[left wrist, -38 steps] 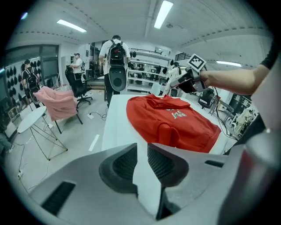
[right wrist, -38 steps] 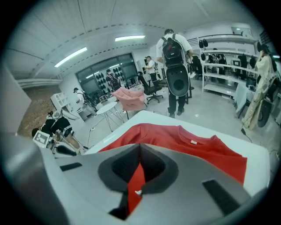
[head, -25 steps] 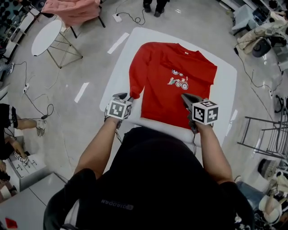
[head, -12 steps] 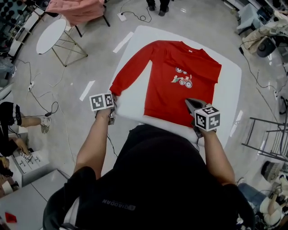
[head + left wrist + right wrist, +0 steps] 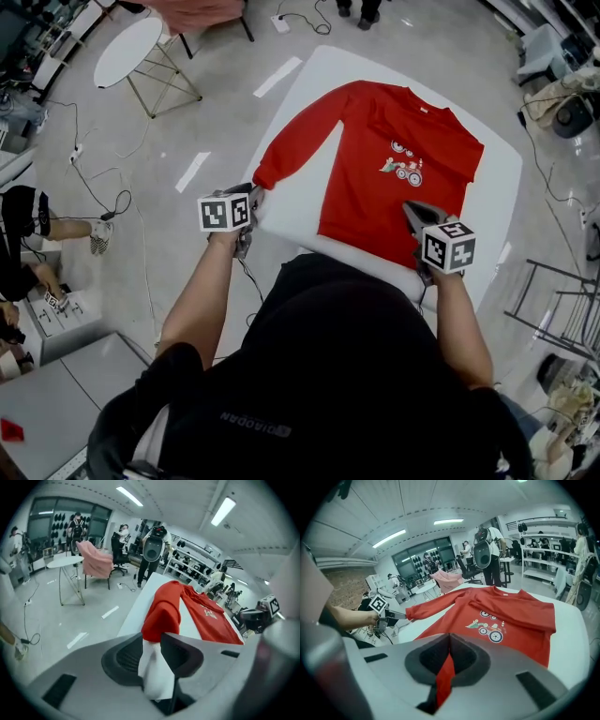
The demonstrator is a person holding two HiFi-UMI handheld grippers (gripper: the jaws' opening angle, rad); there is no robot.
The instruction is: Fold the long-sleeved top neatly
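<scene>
The red long-sleeved top (image 5: 394, 178) lies print-up on the white desk (image 5: 291, 202). My right gripper (image 5: 412, 208) has its jaws clamped on the hem. My left gripper (image 5: 248, 192) has just been opening its jaws. The sleeve cuff (image 5: 161, 613) and some white cloth (image 5: 152, 677) sit loosely between them. A second ago that sleeve lay against the body; now it stretches out sideways.

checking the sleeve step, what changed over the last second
The left gripper dragged the sleeve from lying along the red top out to the side, so it now slants across the white table. Its jaws have just been opening, with white cloth between them and the cuff at their tips. The right gripper stays shut on the hem.
</scene>
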